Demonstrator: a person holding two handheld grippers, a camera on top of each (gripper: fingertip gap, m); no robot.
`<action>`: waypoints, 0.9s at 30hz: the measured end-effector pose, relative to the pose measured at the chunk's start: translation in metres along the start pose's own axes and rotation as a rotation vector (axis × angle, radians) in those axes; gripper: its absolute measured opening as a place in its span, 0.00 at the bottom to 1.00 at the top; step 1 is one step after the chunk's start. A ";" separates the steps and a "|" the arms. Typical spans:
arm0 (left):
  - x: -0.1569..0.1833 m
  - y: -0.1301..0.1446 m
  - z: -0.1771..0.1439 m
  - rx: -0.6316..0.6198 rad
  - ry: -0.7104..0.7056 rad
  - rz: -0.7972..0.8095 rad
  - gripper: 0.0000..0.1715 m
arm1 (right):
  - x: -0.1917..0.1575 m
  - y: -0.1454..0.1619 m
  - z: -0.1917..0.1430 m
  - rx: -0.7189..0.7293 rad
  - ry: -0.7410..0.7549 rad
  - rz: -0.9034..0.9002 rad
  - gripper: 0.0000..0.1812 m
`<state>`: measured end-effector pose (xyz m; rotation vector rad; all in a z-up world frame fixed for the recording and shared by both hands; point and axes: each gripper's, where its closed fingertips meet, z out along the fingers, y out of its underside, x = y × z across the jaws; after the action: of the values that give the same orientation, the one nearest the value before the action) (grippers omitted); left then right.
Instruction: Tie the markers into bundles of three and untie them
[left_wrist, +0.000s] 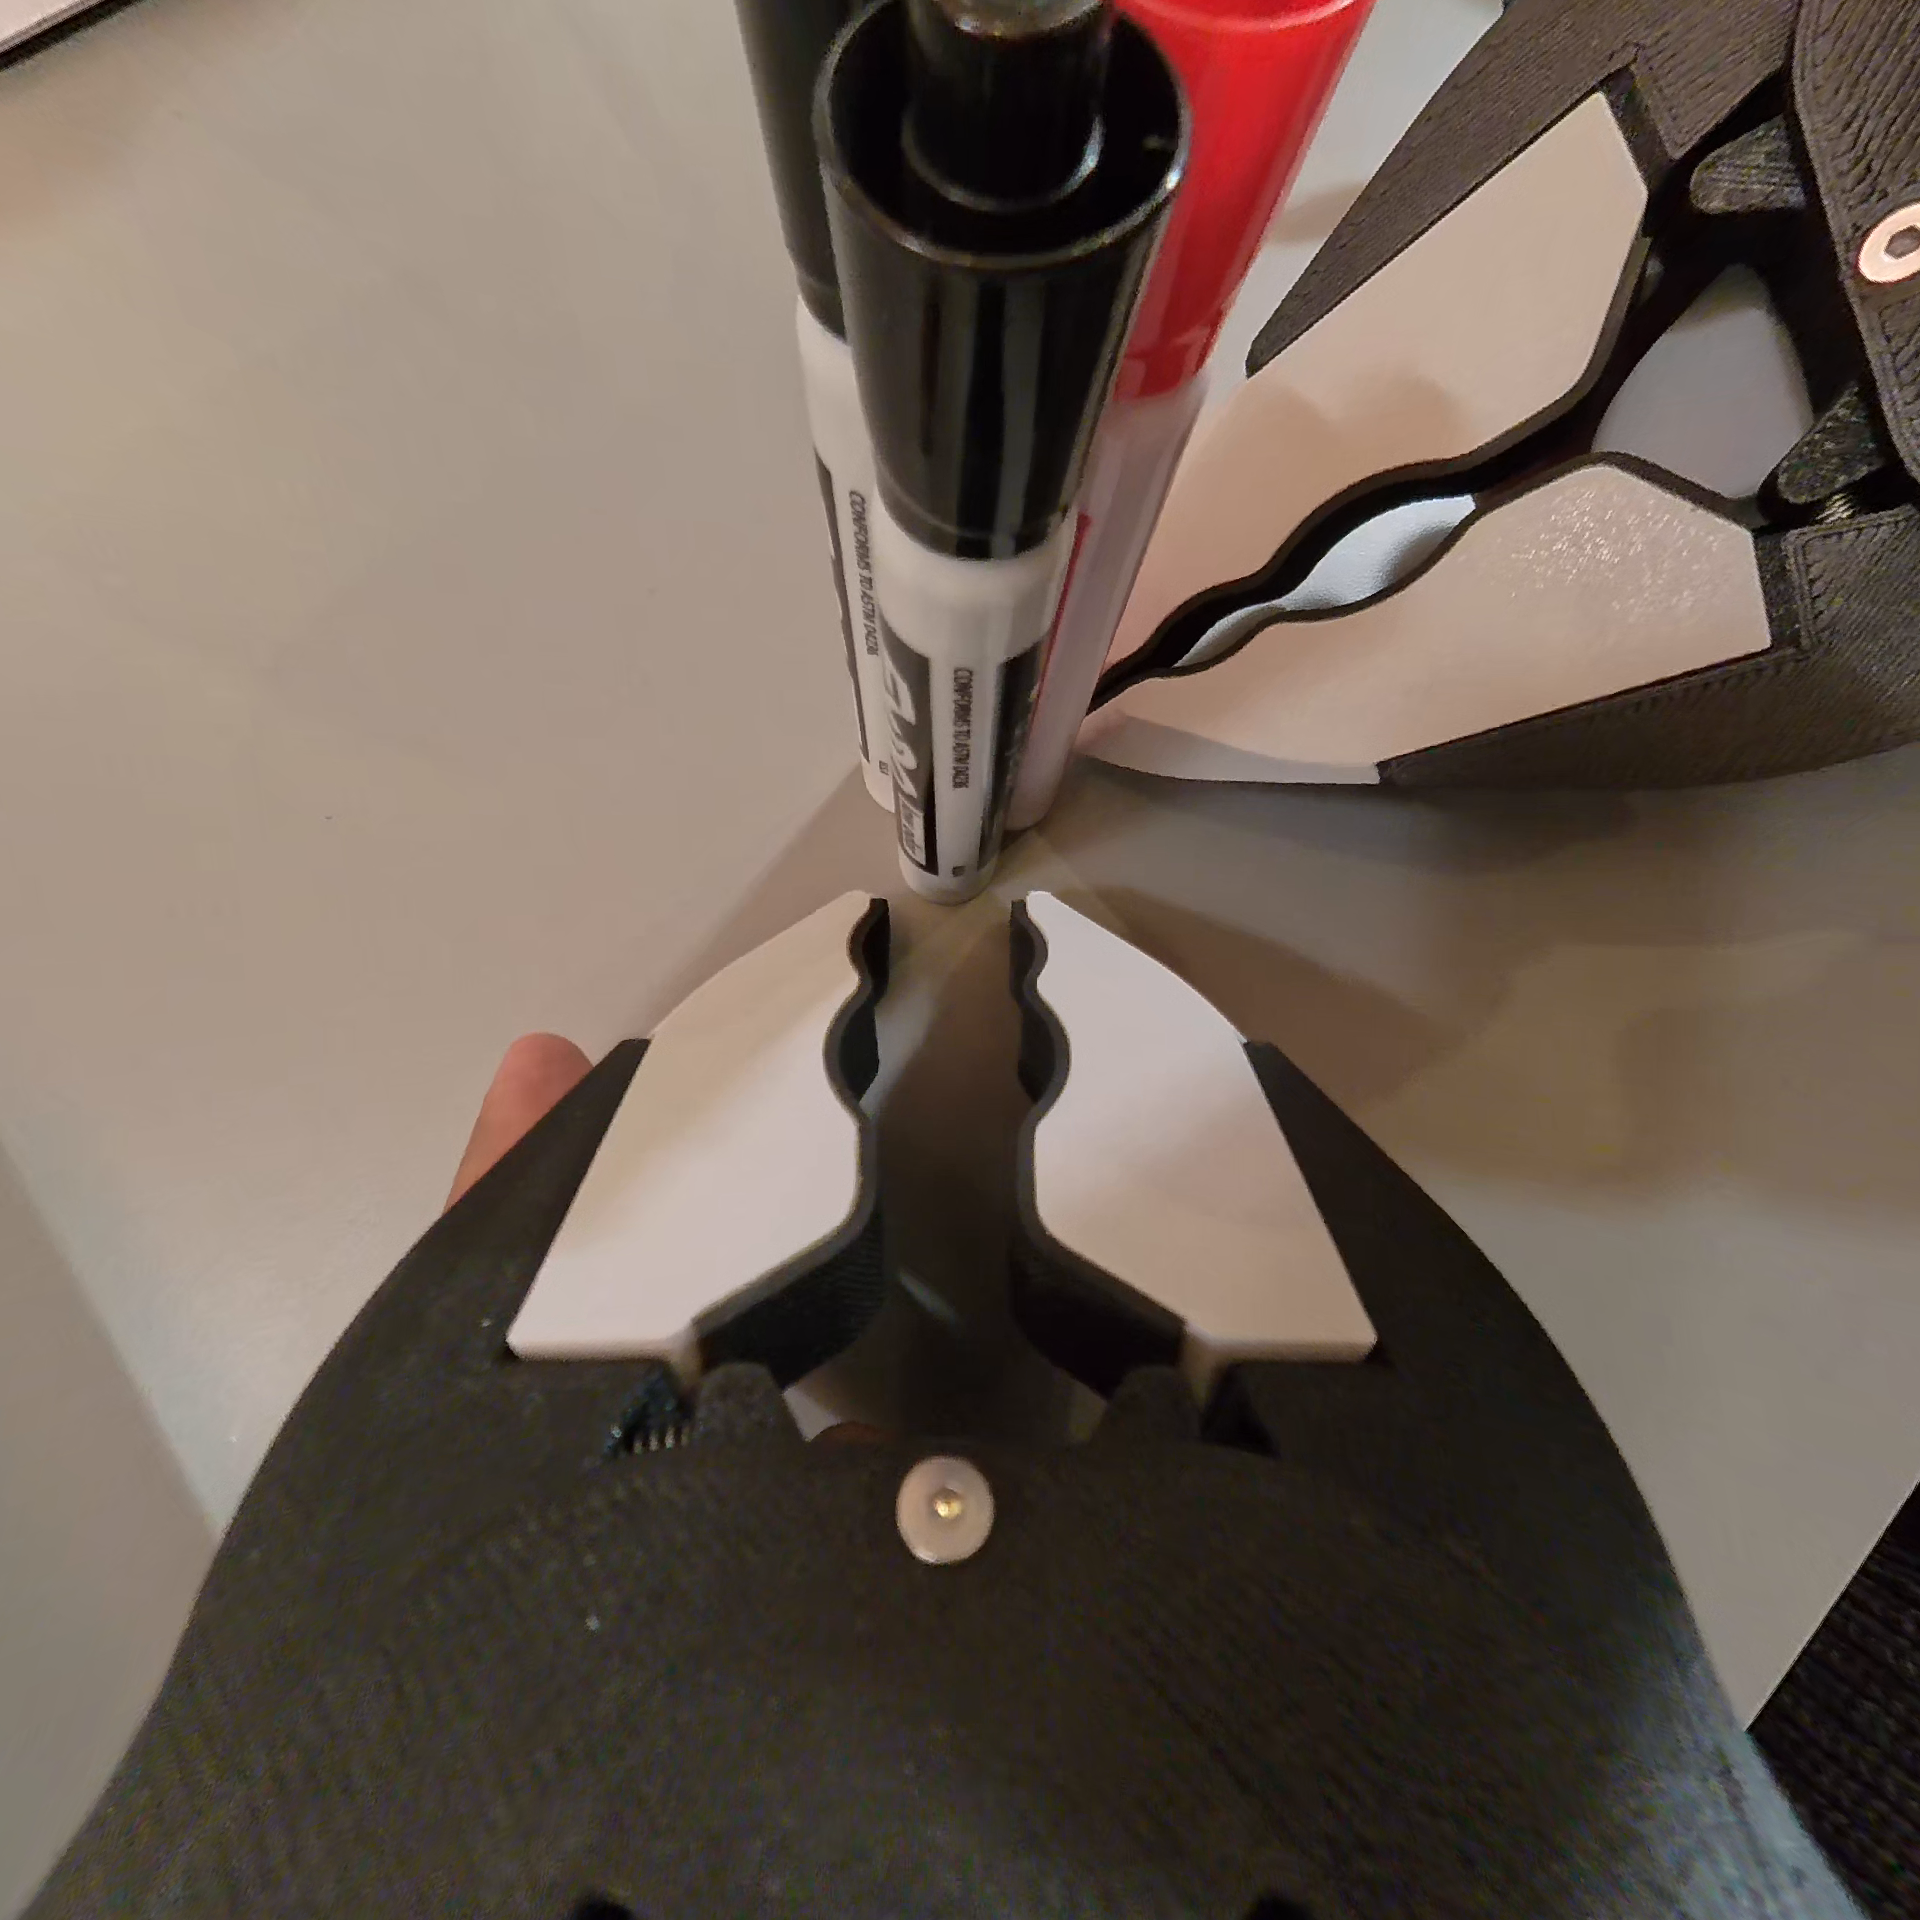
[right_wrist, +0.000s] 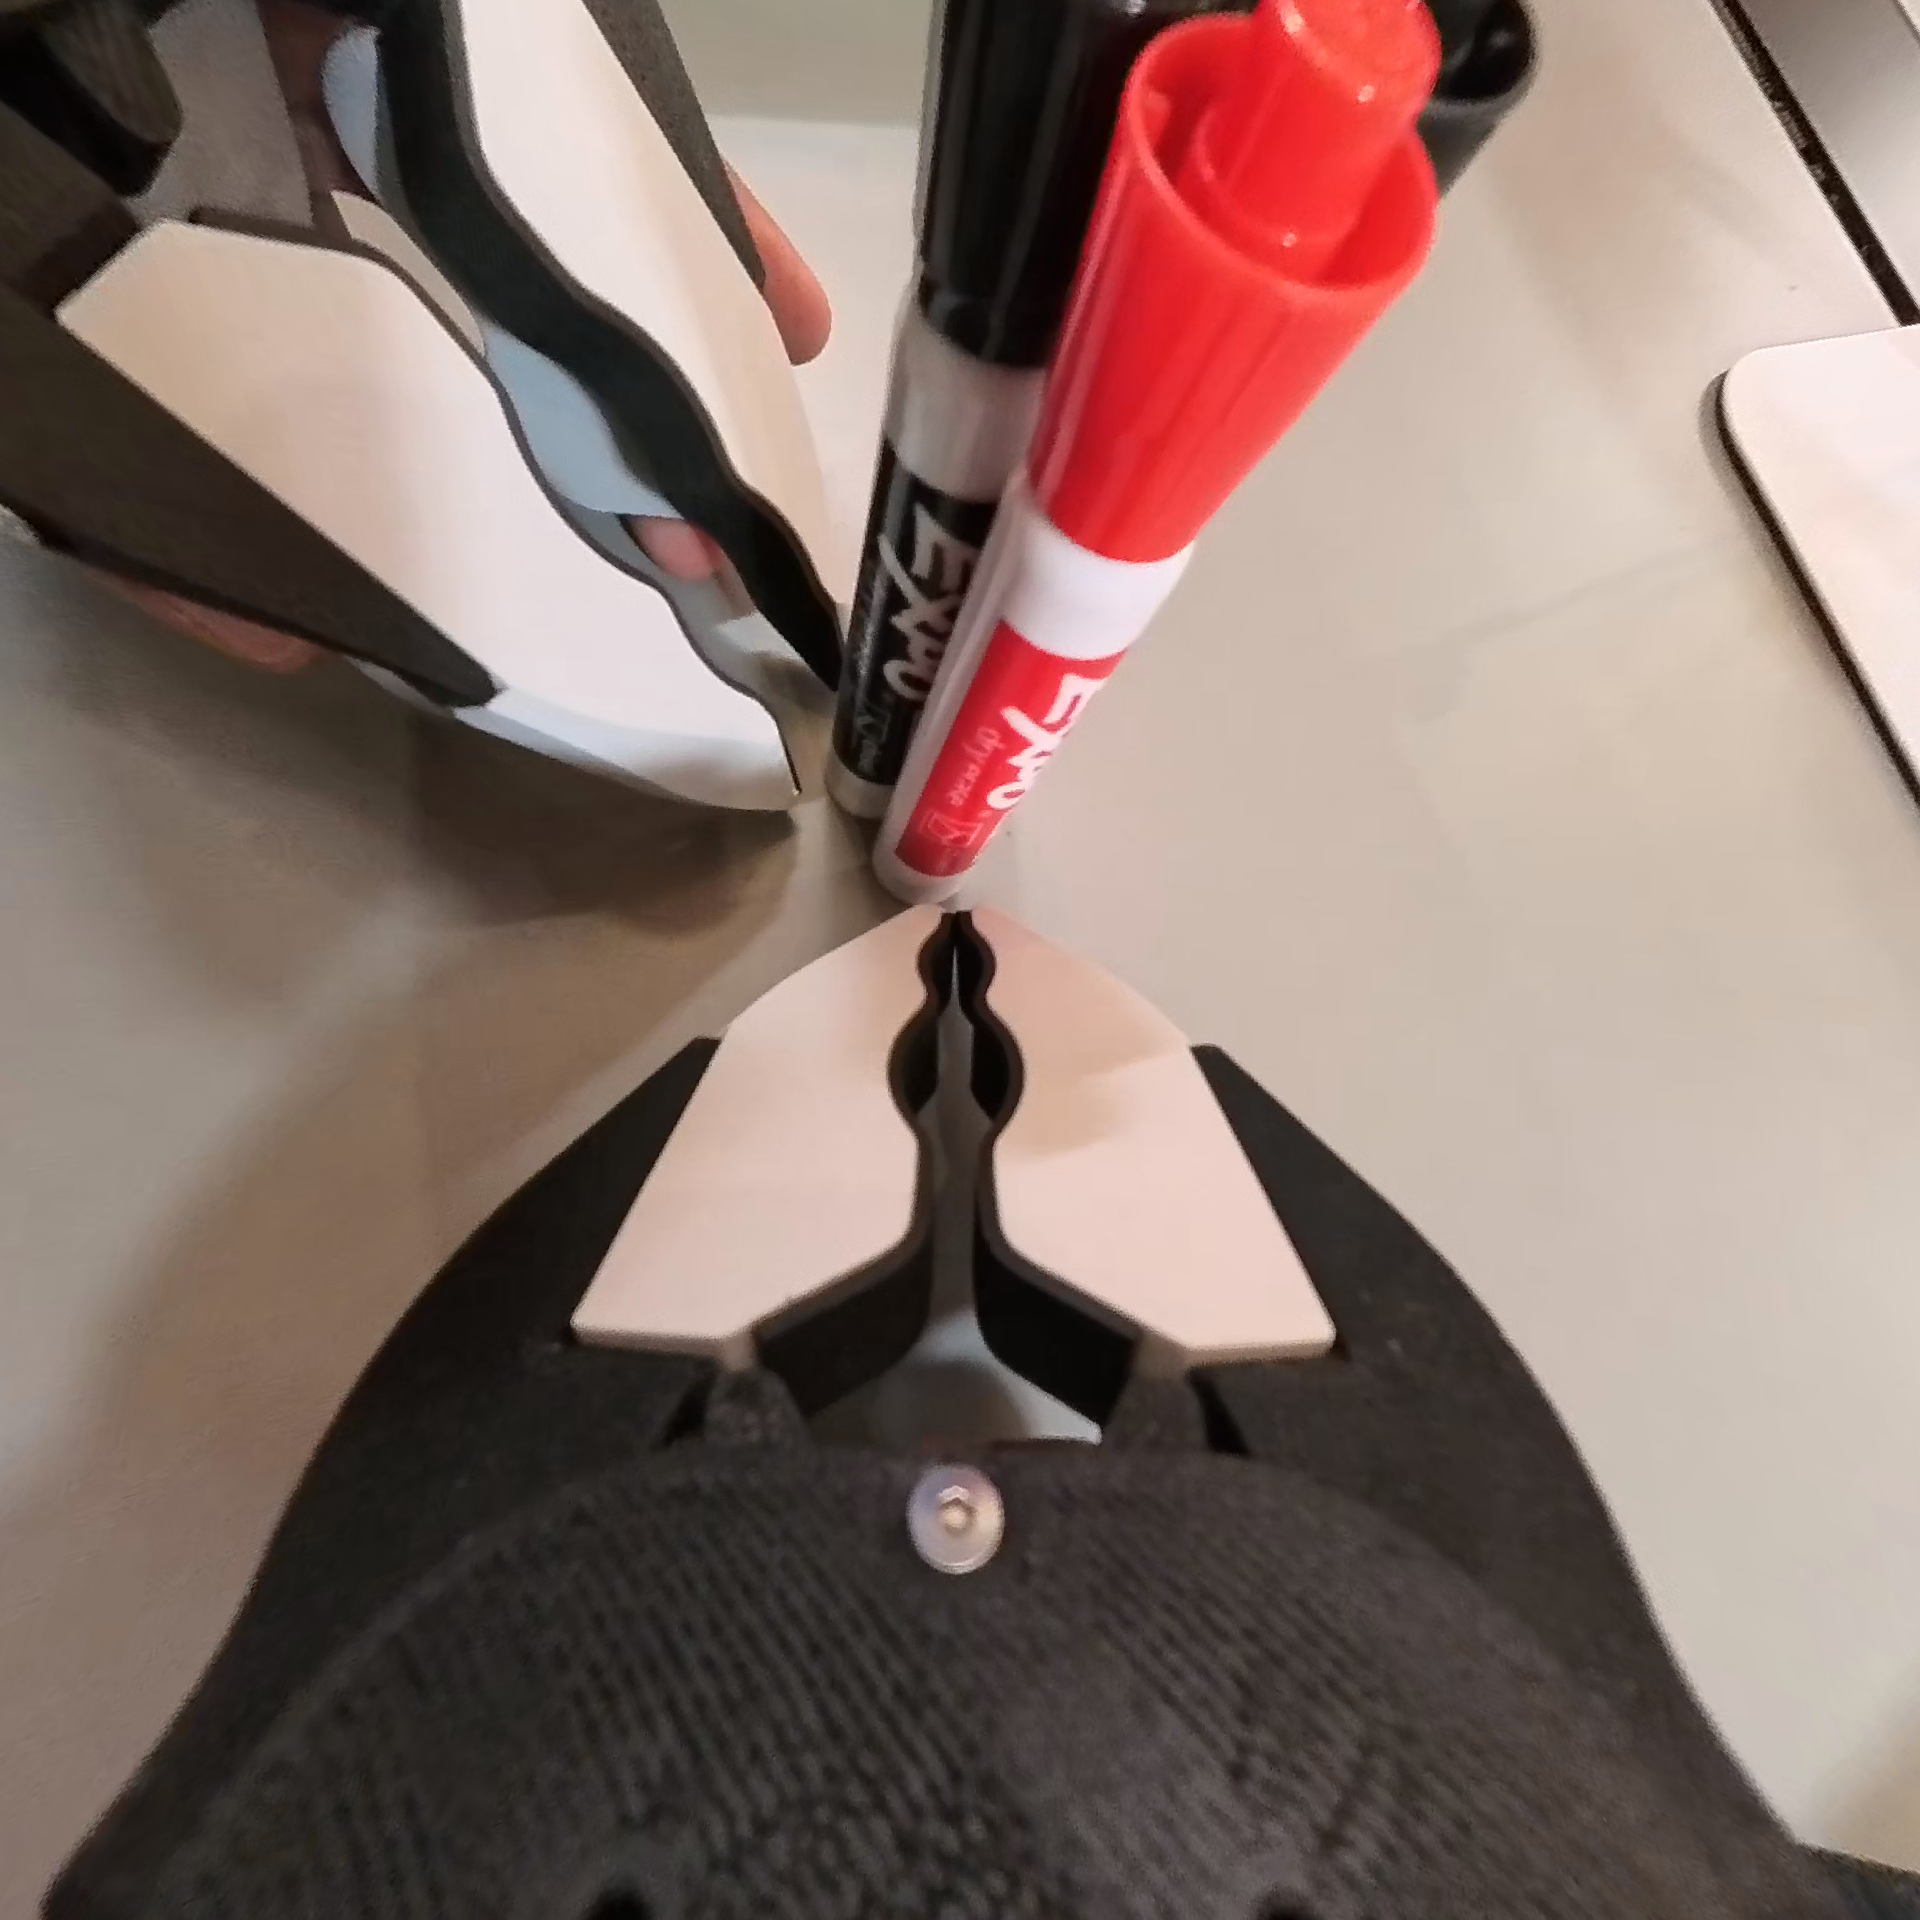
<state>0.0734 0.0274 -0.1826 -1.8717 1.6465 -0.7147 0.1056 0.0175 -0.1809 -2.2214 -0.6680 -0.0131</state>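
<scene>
Markers (left_wrist: 966, 499) (two black, one red) stand upright on the desk (left_wrist: 364, 623); left gripper (left_wrist: 951, 914) released, right gripper (right_wrist: 954, 920) clenched, seemingly empty.

Both views are bright and evenly lit, with a warm tint on the pale surface (left_wrist: 364, 520). Soft shadows fan out from the foot of the standing markers (left_wrist: 956, 582) in several directions, so light probably comes from more than one lamp overhead. Thin white glare streaks run down the glossy black cap (left_wrist: 966, 343) and spot the red cap (right_wrist: 1236, 312). The wide lens bends the markers and stretches the frame edges. The near black body of the left tongs (left_wrist: 951, 904) and right tongs (right_wrist: 954, 920) is soft, and the marker tops are blurred
</scene>
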 end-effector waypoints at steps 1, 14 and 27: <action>0.000 0.000 0.000 0.000 0.000 0.000 0.13 | 0.000 0.000 0.000 0.000 0.000 0.001 0.00; 0.000 0.000 0.000 -0.002 -0.002 0.004 0.14 | 0.000 0.000 0.000 -0.002 -0.001 0.007 0.00; 0.001 0.001 0.000 -0.004 -0.001 0.000 0.15 | 0.002 0.001 -0.001 -0.003 0.003 0.009 0.00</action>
<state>0.0724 0.0265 -0.1833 -1.8745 1.6492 -0.7105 0.1080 0.0170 -0.1809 -2.2264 -0.6565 -0.0125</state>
